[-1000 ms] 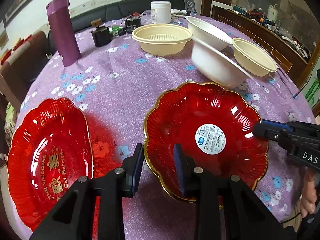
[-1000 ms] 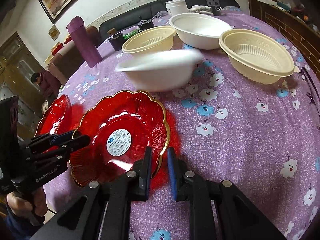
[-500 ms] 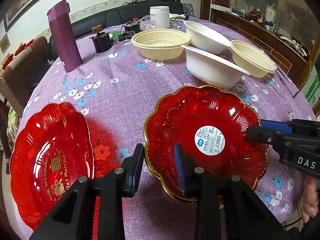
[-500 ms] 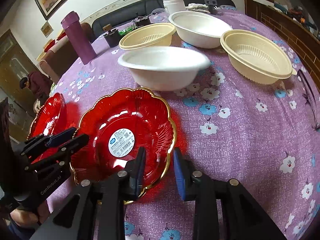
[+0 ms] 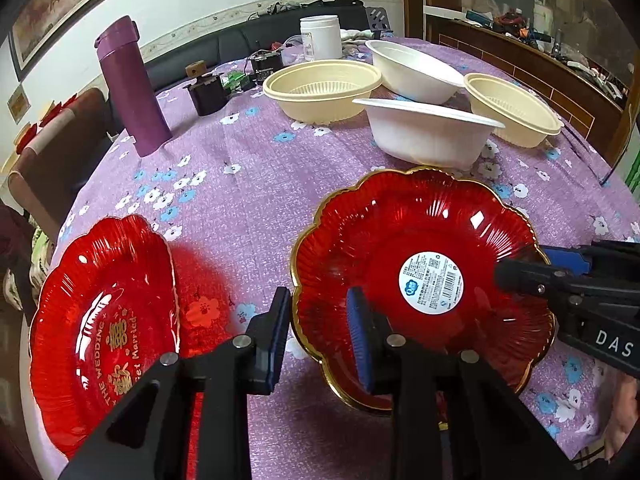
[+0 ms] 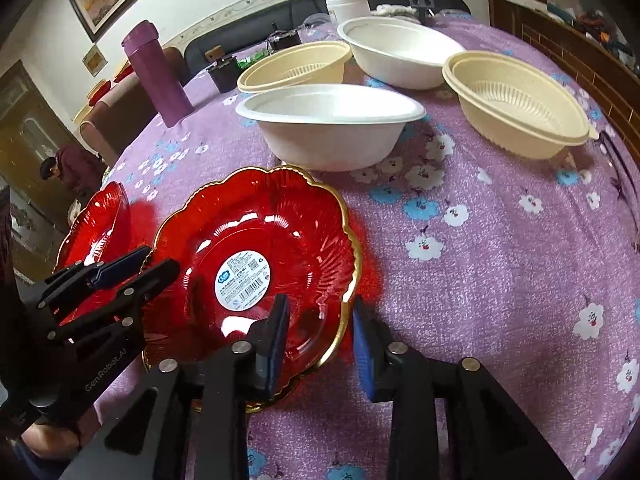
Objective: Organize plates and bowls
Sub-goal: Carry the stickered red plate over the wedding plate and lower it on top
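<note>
Both grippers sit at the near edge of the round table w/ purple floral cloth, straddling opposite sides of the gold-rimmed red scalloped plastic plate w/ a white sticker. Left gripper is partly open, plate's left rim between the blue pads, no clamp visible; right gripper is wider than 1 s ago, when its pads were nearly together at the rim, so it has prob. just let go or is resetting its bite; nothing held by either. White foam bowl, a blurred, tilted streak 1 s ago, now rests sharp and level just behind the sticker plate, towards table centre, so that bowl looks freshly set down, not yet nested. Second red scalloped plate w/ gold wedding lettering lies at the near left edge, apart from the first. Further back: a 2nd white foam bowl and two cream ribbed plastic bowls, all separate. Purple tall flask stands at the left edge. Judgement: sorting is early; plates still need stacking, bowls need pairing by kind. Next likely step: grip the sticker plate and move it onto the wedding plate. Thin slick rim could slip.
</note>
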Tool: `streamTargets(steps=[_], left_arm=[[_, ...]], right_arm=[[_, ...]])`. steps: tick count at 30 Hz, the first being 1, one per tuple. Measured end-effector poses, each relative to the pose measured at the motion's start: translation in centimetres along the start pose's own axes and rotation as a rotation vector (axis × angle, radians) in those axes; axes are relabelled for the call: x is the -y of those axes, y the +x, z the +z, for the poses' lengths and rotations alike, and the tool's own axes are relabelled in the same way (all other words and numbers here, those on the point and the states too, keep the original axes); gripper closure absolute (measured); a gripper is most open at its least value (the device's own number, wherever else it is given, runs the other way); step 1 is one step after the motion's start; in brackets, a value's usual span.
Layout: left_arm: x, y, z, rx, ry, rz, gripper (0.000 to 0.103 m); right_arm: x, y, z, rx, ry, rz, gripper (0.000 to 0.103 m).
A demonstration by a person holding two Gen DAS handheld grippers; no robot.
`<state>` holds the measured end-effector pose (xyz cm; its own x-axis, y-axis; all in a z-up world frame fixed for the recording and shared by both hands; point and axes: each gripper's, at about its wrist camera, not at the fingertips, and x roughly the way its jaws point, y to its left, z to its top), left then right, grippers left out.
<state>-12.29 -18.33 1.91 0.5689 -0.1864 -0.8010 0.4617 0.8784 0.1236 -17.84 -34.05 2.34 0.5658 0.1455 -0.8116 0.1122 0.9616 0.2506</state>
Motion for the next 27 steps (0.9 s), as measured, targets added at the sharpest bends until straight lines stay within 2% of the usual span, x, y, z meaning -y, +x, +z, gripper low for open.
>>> streamTargets(steps=[6, 9, 11, 16, 20, 27], left_arm=[[1.0, 0.3, 0.2, 0.008, 0.018, 0.041, 0.075], [1.7, 0.4, 0.4, 0.011, 0.027, 0.053, 0.075], [2.0, 0.5, 0.5, 0.012, 0.040, 0.058, 0.076], [2.4, 0.5, 0.7, 0.004, 0.038, 0.031, 0.076], [2.8, 0.1, 0.7, 0.014, 0.047, 0.043, 0.076], [2.1, -1.5, 0.4, 0.047, 0.042, 0.049, 0.076]], right_arm=[[0.9, 0.3, 0.4, 0.009, 0.014, -0.023, 0.072], [0.8, 0.1, 0.3, 0.023, -0.022, -0.070, 0.072], [0.9, -0.2, 0.1, 0.043, -0.038, -0.091, 0.083], [2.2, -1.1, 0.0, 0.070, -0.018, -0.070, 0.087], [2.6, -1.6, -0.1, 0.075, -0.006, -0.066, 0.087], [1.7, -2.5, 0.1, 0.093, -0.018, -0.059, 0.087]])
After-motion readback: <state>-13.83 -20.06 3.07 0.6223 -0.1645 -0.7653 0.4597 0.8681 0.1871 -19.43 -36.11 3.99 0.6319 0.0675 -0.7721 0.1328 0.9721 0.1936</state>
